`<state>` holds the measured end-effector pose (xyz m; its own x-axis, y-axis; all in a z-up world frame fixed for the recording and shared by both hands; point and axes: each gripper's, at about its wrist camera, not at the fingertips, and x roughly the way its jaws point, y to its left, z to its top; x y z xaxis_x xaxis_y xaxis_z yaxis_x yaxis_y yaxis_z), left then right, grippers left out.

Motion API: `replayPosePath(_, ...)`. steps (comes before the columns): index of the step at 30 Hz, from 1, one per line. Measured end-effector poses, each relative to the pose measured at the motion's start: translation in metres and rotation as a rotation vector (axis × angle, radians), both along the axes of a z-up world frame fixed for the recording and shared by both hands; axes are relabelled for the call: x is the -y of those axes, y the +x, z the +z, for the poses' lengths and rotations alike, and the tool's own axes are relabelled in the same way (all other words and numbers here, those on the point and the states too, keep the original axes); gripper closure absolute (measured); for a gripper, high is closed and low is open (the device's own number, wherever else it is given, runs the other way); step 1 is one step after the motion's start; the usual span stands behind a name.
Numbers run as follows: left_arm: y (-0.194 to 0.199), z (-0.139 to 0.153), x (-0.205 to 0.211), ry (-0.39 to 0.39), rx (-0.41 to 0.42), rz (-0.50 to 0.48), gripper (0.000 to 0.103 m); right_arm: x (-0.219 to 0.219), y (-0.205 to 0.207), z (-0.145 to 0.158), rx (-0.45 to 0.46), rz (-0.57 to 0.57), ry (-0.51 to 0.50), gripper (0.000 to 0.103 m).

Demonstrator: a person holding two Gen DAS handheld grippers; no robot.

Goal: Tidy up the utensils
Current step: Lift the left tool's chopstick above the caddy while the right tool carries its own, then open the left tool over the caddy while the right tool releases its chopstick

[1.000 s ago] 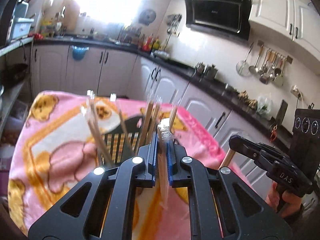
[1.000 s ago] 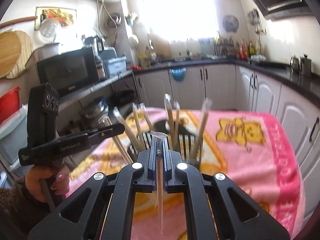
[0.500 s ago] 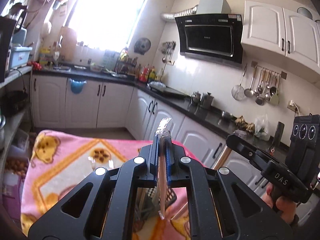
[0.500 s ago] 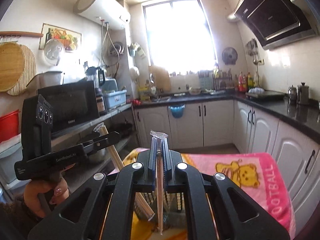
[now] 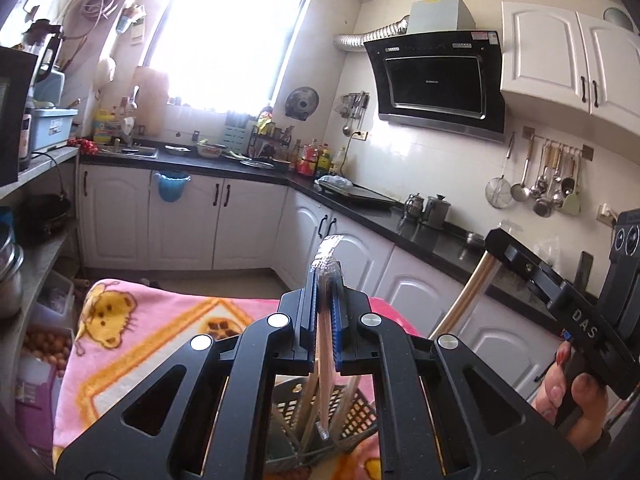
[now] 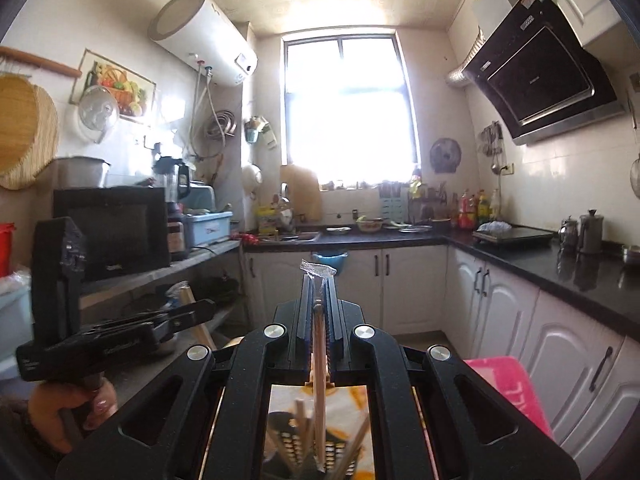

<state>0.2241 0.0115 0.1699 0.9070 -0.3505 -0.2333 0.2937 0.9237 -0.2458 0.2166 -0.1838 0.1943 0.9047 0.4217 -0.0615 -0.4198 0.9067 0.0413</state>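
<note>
My left gripper (image 5: 325, 278) is shut on a pair of wooden chopsticks in a clear plastic sleeve (image 5: 325, 364), which hangs down between the jaws. Its lower end is above a black perforated holder (image 5: 360, 412) with several more chopsticks standing in it. My right gripper (image 6: 319, 282) is shut on another sleeved pair (image 6: 319, 372) over the same holder (image 6: 294, 442). In the left wrist view the right gripper (image 5: 496, 242) shows at the right with its chopsticks (image 5: 468, 300) slanting down. The left gripper (image 6: 206, 306) shows at the left of the right wrist view.
The holder stands on a table under a pink cartoon blanket (image 5: 132, 344). White cabinets with a black counter (image 5: 360, 204) run along the far and right walls. Shelves with a microwave (image 6: 112, 228) are at the left. A hand (image 5: 576, 396) holds each gripper.
Both grippers have risen with their sleeved chopsticks, pulling them up out of the holder. The table and holder have dropped to the bottom of both views.
</note>
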Motion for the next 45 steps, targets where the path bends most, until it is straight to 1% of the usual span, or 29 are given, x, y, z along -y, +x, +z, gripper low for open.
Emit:
replayPosePath(6, 0.008, -0.020, 0.006, 0.017, -0.020, 0.016, 0.100, -0.003, 0.019, -0.027, -0.029, -0.011, -0.001, 0.097)
replayPosePath(16, 0.016, -0.052, 0.022, 0.064, -0.057, 0.007, 0.100, -0.015, 0.034, -0.060, -0.083, 0.020, 0.008, 0.097)
replayPosePath(22, 0.021, -0.071, 0.025, 0.076, -0.092, 0.001, 0.100, -0.017, 0.039, -0.075, -0.126, 0.034, 0.027, 0.097)
replayPosePath(29, 0.025, -0.088, 0.026, 0.082, -0.124, -0.003, 0.100, -0.022, 0.045, -0.090, -0.180, 0.038, 0.020, 0.097)
replayPosePath(38, 0.026, -0.101, 0.028, 0.095, -0.174, -0.016, 0.100, -0.021, 0.049, -0.104, -0.251, 0.023, 0.011, 0.097)
replayPosePath(41, 0.024, -0.101, 0.027, 0.098, -0.183, -0.014, 0.096, -0.017, 0.049, -0.107, -0.269, 0.019, 0.010, 0.097)
replayPosePath(45, 0.022, -0.101, 0.025, 0.102, -0.194, -0.011, 0.086, -0.014, 0.047, -0.109, -0.285, 0.017, 0.007, 0.096)
